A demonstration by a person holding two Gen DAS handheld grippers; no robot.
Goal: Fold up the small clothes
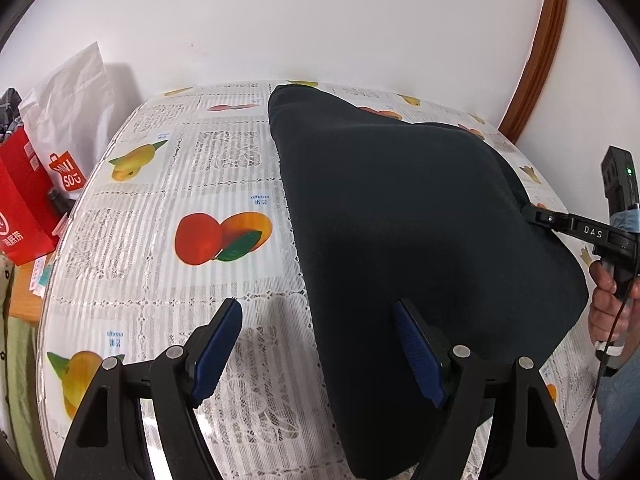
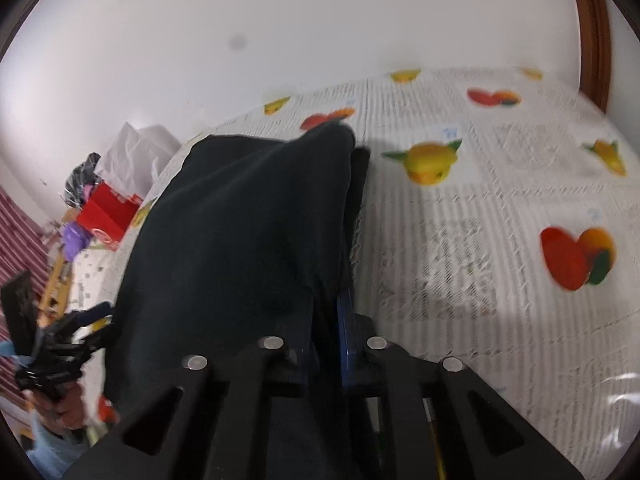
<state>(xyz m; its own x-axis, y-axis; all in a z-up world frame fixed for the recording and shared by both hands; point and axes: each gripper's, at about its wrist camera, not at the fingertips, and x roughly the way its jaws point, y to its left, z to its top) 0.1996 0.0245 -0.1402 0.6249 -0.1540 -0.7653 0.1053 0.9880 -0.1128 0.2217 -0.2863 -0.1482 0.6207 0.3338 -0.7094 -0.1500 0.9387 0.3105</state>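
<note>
A dark garment [image 1: 420, 240] of soft, matte knit lies on a table covered by a glossy lace-patterned tablecloth [image 1: 168, 264] printed with oranges and mangoes. Seen from the left wrist, the left gripper [image 1: 318, 354] has its two fingers spread wide, their ribbed blue pads [image 1: 218, 350] bare and holding nothing; the cloth's near left edge runs between them, so one finger hovers over the tablecloth and the other over the fabric. Ahead and to the right of this tool, the right gripper [image 1: 538, 216] reaches in from the side, its black tip meeting the garment's right edge. In the right wrist view, the right gripper [image 2: 326, 344] has its fingers pressed nearly together on a fold of the dark fabric, which rises in a rounded, draped ridge directly ahead of the tool; the picture is motion-blurred, so the exact hold on the pad is hard to judge. To the left of that tool the other handheld unit appears, blurred. Beyond the table's left edge stand a red paper bag [image 1: 24, 208] and a crinkled white bag [image 1: 72, 96] against a plain white wall.
</note>
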